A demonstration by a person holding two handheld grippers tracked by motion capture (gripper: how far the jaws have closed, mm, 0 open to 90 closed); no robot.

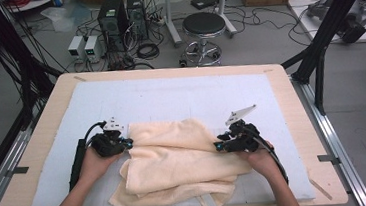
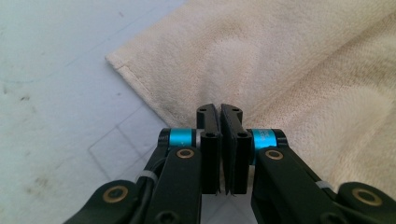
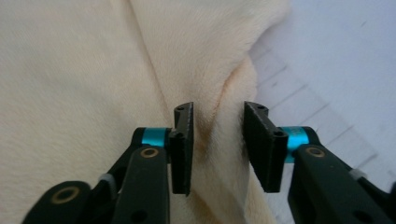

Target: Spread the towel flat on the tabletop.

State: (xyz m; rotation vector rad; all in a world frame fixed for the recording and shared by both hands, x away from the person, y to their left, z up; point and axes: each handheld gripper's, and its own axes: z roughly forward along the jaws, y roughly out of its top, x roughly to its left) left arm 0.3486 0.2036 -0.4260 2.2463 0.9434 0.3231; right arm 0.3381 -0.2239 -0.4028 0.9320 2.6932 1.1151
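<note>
Lying folded and rumpled on the pale mat (image 1: 170, 96) of the bench (image 1: 39, 145): a cream terry towel (image 1: 176, 159), long axis running from one gripper to the other, soft looped pile, stitched hem. At the towel's left edge, left gripper (image 2: 219, 112) pinched shut on a fold beside the hemmed corner. At the towel's right edge, right gripper (image 3: 217, 116) partly open astride a raised ridge of cloth, pads not pressing it.
</note>
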